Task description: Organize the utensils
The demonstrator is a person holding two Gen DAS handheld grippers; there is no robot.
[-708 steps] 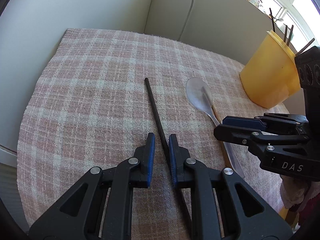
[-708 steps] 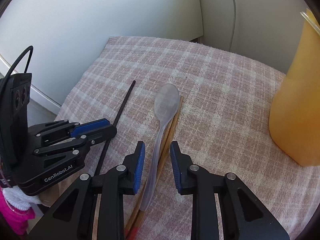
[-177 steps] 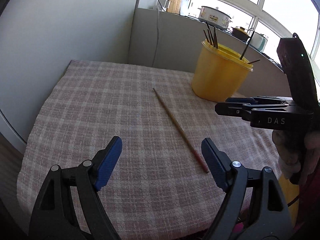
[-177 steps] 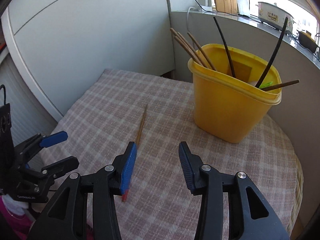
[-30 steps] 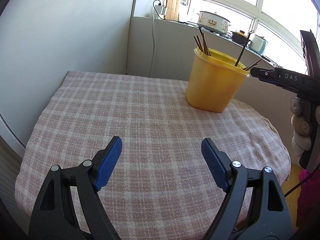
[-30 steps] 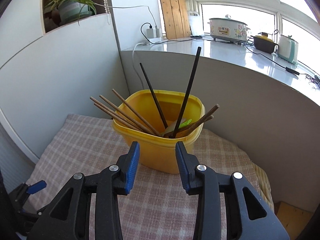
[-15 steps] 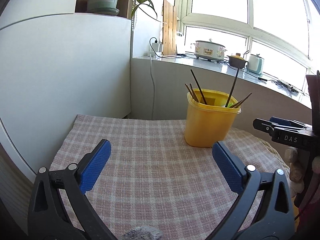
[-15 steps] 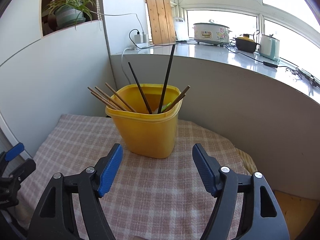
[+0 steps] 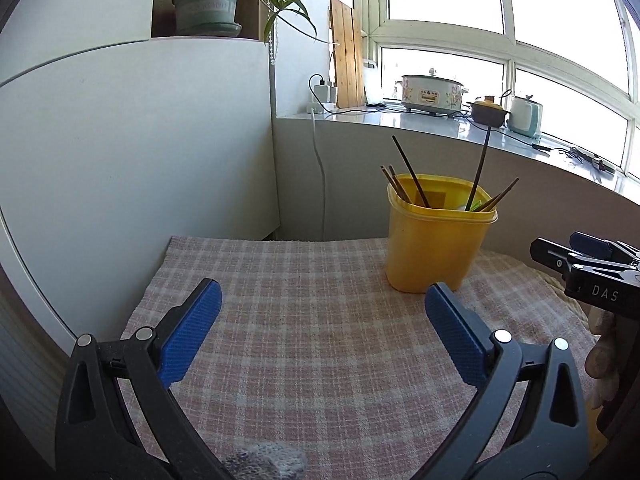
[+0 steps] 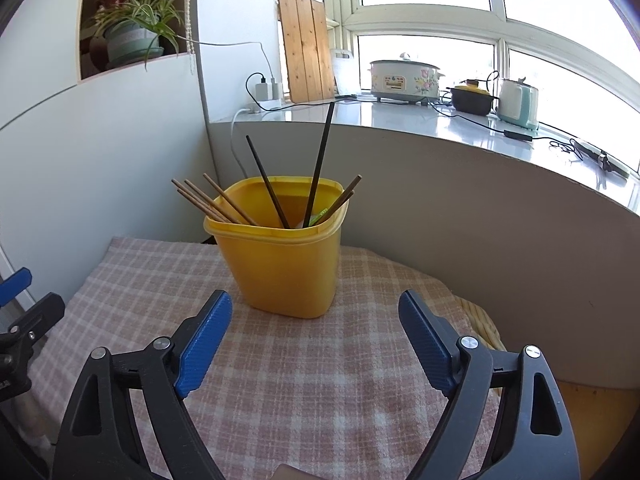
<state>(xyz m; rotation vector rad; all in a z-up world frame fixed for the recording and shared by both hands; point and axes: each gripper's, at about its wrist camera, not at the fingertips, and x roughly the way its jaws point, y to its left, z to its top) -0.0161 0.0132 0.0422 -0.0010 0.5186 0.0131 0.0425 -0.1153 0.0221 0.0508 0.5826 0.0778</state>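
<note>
The yellow tub (image 10: pixel 286 264) stands near the far right corner of the worktop (image 9: pixel 320 352), which is covered by a pink checked cloth (image 10: pixel 320 380). Brown chopsticks (image 10: pixel 212 202) lean over the tub's left rim, two black chopsticks (image 10: pixel 320 168) stick up from its middle, and two more brown ones rest against the right rim beside a green piece. The left tongs (image 9: pixel 320 316) are spread wide with nothing between them. The right tongs (image 10: pixel 316 320) have just been opening and stand spread, empty, pointing at the tub from the near side.
</note>
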